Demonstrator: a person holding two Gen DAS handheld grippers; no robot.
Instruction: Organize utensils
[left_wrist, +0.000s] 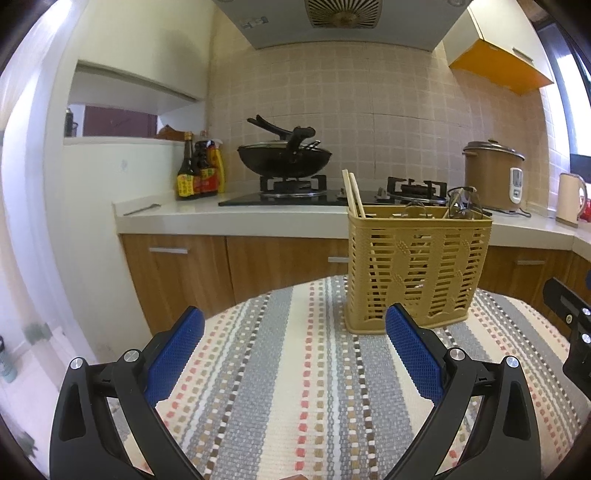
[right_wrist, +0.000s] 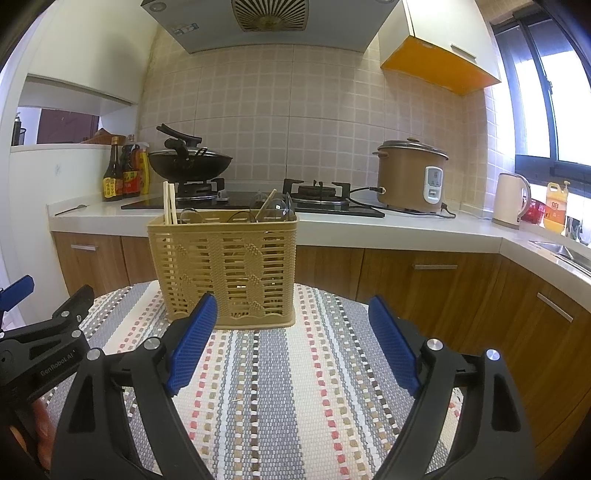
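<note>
Both grippers, left gripper (left_wrist: 295, 328) and right gripper (right_wrist: 291, 317), hover spread wide and empty over a striped woven cloth (right_wrist: 295, 387) covering the desk. Beyond them a kitchen counter (right_wrist: 406, 227) carries a wok (right_wrist: 190, 164). Just ahead of their fingertips stands the yellow slatted basket (right_wrist: 223, 266), chopsticks (right_wrist: 170, 203) upright inside.

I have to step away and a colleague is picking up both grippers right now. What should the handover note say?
Left gripper: open, empty, hovering over the striped cloth.
Right gripper: open, empty, just in front of the basket.
Utensil basket: upright on the cloth. A pair of chopsticks stands in its left end; clear spoon-like pieces and one more stick sit toward the right.
Done: these utensils are in the basket, and no loose ones show on the cloth.
Left: possibly nothing here; check beyond the views. A small utensil lies on the counter, too small to identify.
</note>
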